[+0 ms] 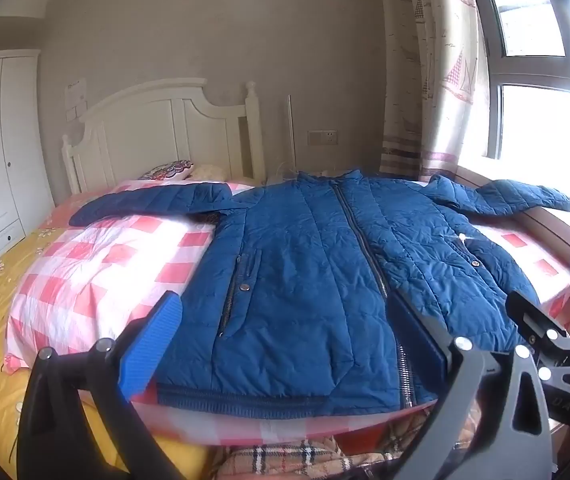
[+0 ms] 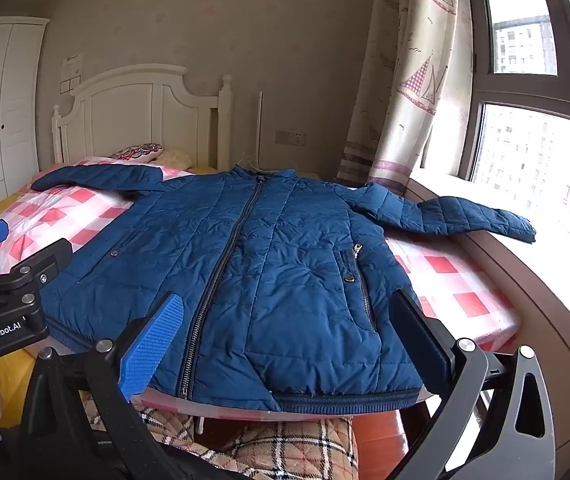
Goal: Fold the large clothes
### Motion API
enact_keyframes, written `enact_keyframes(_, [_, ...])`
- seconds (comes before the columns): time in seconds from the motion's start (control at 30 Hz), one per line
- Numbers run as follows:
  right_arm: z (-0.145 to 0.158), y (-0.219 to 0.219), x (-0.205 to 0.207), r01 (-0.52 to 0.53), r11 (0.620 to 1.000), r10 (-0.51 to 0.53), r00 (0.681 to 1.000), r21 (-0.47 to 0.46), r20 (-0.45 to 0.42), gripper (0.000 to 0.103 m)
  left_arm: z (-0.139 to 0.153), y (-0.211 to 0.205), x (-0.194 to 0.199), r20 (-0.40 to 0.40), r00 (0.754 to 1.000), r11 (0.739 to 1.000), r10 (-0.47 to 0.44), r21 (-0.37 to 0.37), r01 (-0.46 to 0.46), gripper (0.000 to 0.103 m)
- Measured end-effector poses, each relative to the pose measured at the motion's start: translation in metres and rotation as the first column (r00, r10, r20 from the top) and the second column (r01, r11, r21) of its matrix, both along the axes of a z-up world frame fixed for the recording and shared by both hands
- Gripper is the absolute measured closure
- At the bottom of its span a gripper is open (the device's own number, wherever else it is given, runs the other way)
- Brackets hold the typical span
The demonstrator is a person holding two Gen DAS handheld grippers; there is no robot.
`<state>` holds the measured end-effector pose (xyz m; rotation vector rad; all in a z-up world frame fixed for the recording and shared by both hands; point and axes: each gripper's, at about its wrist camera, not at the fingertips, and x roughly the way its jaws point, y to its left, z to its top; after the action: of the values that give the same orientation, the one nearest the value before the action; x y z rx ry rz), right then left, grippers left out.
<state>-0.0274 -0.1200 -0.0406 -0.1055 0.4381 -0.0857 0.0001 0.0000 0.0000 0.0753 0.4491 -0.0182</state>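
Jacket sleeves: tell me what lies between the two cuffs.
The blue quilted jacket itself: its zipped body spans the checked bedding between left cuff and right cuff, per the right wrist view.

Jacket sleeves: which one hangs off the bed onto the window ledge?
The sleeve by the window crosses onto the ledge; the sleeve toward the wardrobe lies wholly on the checked bedding.

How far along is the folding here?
Done: the jacket lies flat on the bed, front up, zipped, both sleeves spread out. In hand: nothing; the left gripper and right gripper hover open at the hem, neither holding fabric. Left: every fold, since the sleeves and body show none yet.
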Motion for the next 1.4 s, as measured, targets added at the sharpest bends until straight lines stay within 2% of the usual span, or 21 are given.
enact_keyframes(0.17, [0.001,-0.002,0.001,0.001,1.0,0.0,1.0,0.014,-0.015,0.004,0.0,0.0,0.0,0.007,1.0,1.0,-0.012,0.005,0.012,0.002])
enact_keyframes(0.3, [0.004,-0.003,0.0,0.003,1.0,-0.003,1.0,0.01,-0.008,0.004,0.001,0.016,0.0,0.005,1.0,1.0,-0.018,0.005,0.018,0.002])
enact_keyframes(0.47, [0.0,-0.003,-0.002,-0.002,1.0,0.002,1.0,0.016,-0.019,0.004,0.003,0.005,-0.003,0.007,1.0,1.0,0.015,0.001,-0.015,0.002])
enact_keyframes(1.4, [-0.01,0.004,0.0,-0.011,1.0,0.011,1.0,0.019,-0.024,0.004,-0.003,0.011,0.001,-0.001,0.999,0.999,0.041,-0.008,-0.041,0.002])
